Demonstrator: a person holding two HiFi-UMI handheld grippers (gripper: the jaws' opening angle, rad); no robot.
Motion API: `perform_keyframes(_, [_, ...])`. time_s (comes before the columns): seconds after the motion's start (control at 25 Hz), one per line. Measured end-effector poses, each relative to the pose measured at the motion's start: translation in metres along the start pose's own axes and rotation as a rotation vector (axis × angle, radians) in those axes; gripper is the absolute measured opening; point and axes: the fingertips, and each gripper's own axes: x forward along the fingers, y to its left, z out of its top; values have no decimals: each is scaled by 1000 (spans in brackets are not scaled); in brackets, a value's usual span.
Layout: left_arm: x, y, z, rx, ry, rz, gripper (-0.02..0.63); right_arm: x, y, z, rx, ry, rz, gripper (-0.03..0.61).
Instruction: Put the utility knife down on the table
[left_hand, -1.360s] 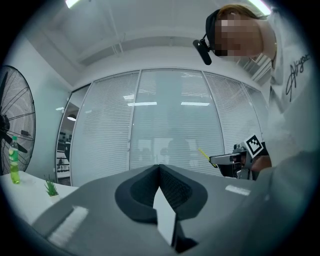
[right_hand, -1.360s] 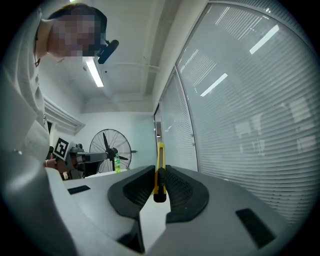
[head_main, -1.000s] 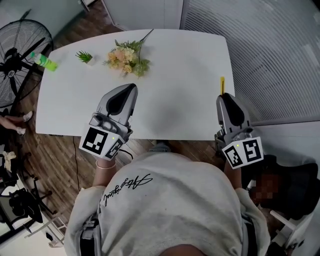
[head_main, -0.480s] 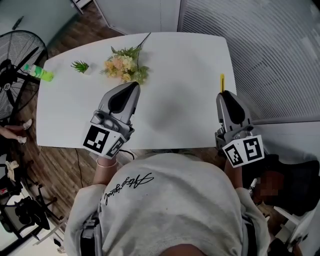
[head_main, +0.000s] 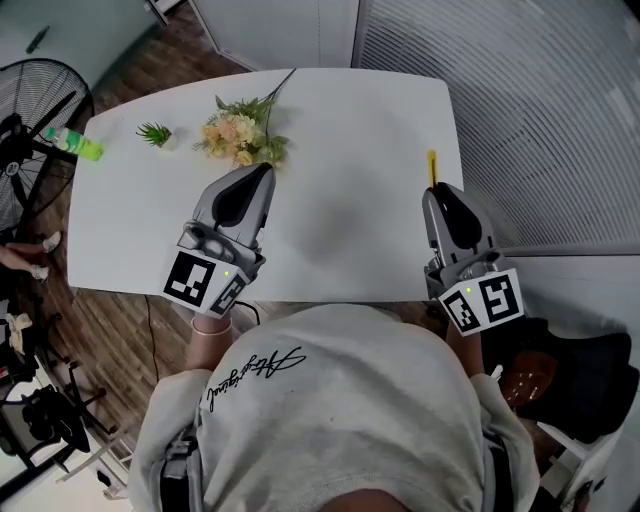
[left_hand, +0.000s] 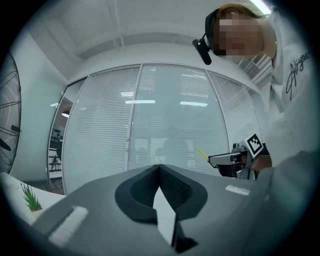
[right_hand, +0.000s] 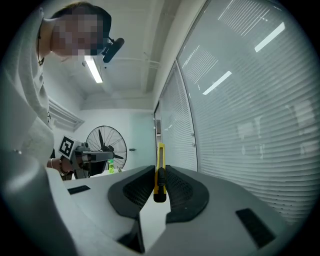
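Observation:
A yellow utility knife (right_hand: 160, 167) stands upright between the pads of my right gripper (right_hand: 160, 175), which is shut on it. In the head view the knife (head_main: 432, 165) sticks out forward from the right gripper (head_main: 438, 190), above the right end of the white table (head_main: 340, 120). My left gripper (head_main: 262, 172) hovers over the table's middle left, shut and empty. In the left gripper view its jaws (left_hand: 159, 166) meet with nothing between them. That view also catches the right gripper (left_hand: 235, 159) with the knife (left_hand: 202, 153).
A bunch of artificial flowers (head_main: 240, 135), a small green plant (head_main: 155, 132) and a green bottle (head_main: 72, 145) lie at the table's far left. A standing fan (head_main: 30, 110) is on the floor to the left. Blinds run along the right.
Both grippers have come a little further in over the table. The knife stays clamped in the right gripper, and the left stays shut.

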Motion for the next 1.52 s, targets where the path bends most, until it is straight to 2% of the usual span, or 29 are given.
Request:
perform_keyframes(0.28, [7, -6, -1, 5, -1, 36, -3, 1, -14, -1, -2, 0, 32, 64])
perform_keyframes(0.84, [15, -6, -2, 15, 15, 46, -2, 10, -36, -17, -14, 53, 19, 64])
perform_keyframes(1.08, [14, -4, -1, 17, 15, 55, -2, 20, -40, -41, -90, 125, 8, 64])
perform_keyframes(1.52, [7, 1, -3, 20, 15, 79, -2, 35, -44, -92, -54, 237, 24, 64])
